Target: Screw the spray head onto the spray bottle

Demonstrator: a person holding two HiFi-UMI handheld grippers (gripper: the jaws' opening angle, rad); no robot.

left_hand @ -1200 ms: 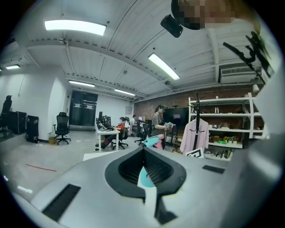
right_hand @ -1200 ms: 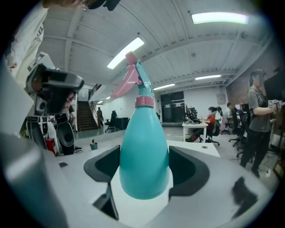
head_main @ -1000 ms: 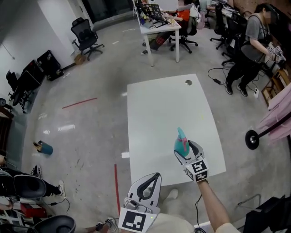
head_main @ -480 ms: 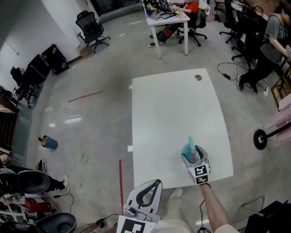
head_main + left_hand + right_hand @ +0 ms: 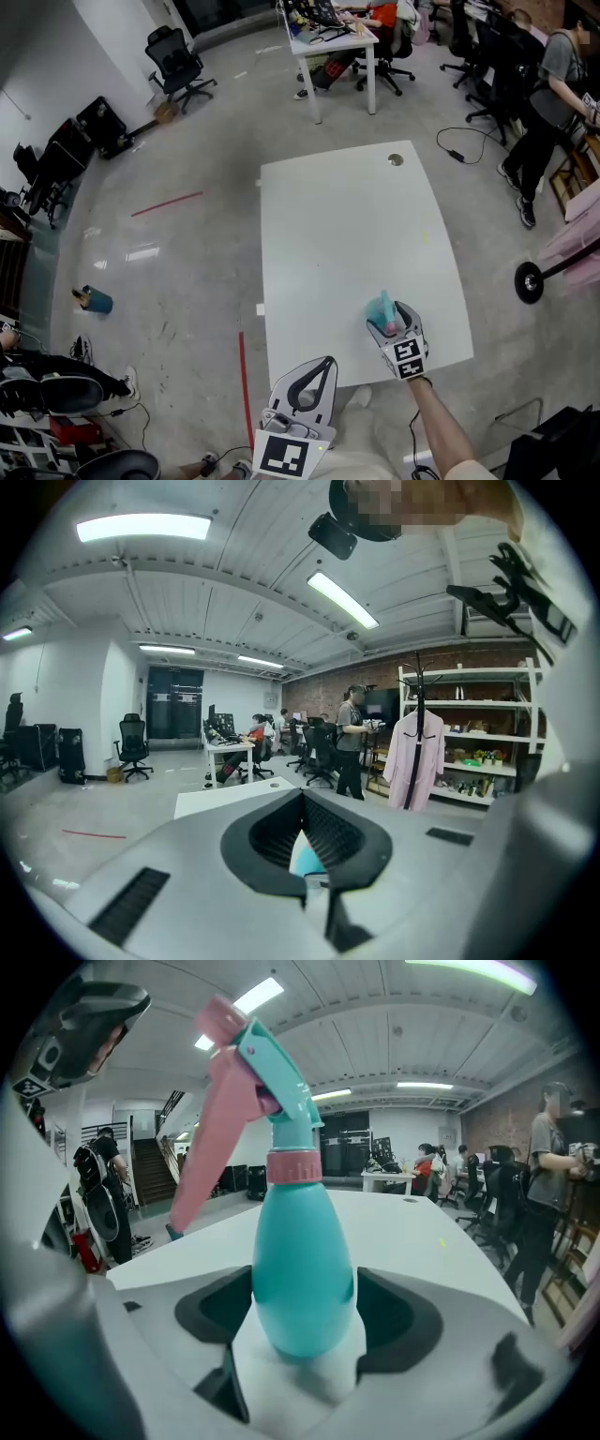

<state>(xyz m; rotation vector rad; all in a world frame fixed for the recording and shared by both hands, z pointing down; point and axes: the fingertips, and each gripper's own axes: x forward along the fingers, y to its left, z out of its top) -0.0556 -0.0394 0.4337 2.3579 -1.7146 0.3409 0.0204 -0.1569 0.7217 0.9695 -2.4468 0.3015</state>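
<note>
A teal spray bottle (image 5: 300, 1269) with its pink and teal spray head (image 5: 253, 1082) on top stands upright between the jaws of my right gripper (image 5: 305, 1321), which is shut on its lower body. In the head view that bottle (image 5: 382, 309) and the right gripper (image 5: 387, 325) are over the front right part of the white table (image 5: 347, 225). My left gripper (image 5: 320, 366) is shut and holds nothing. It hangs just off the table's front edge, close to my body. Past the left gripper (image 5: 302, 803), a sliver of the teal bottle (image 5: 305, 857) shows through the slot between its jaws.
A small round hole (image 5: 395, 160) marks the table's far right corner. Beyond it are a desk with seated people (image 5: 328, 42), office chairs (image 5: 173, 61) and a standing person (image 5: 548, 84). A blue cup (image 5: 94, 301) lies on the floor at left, and a wheeled stand (image 5: 529, 281) is at right.
The head view has swung slightly. The right gripper keeps its hold on the bottle, which now sits a little nearer the table's front edge. The left gripper stays shut in the same place.
</note>
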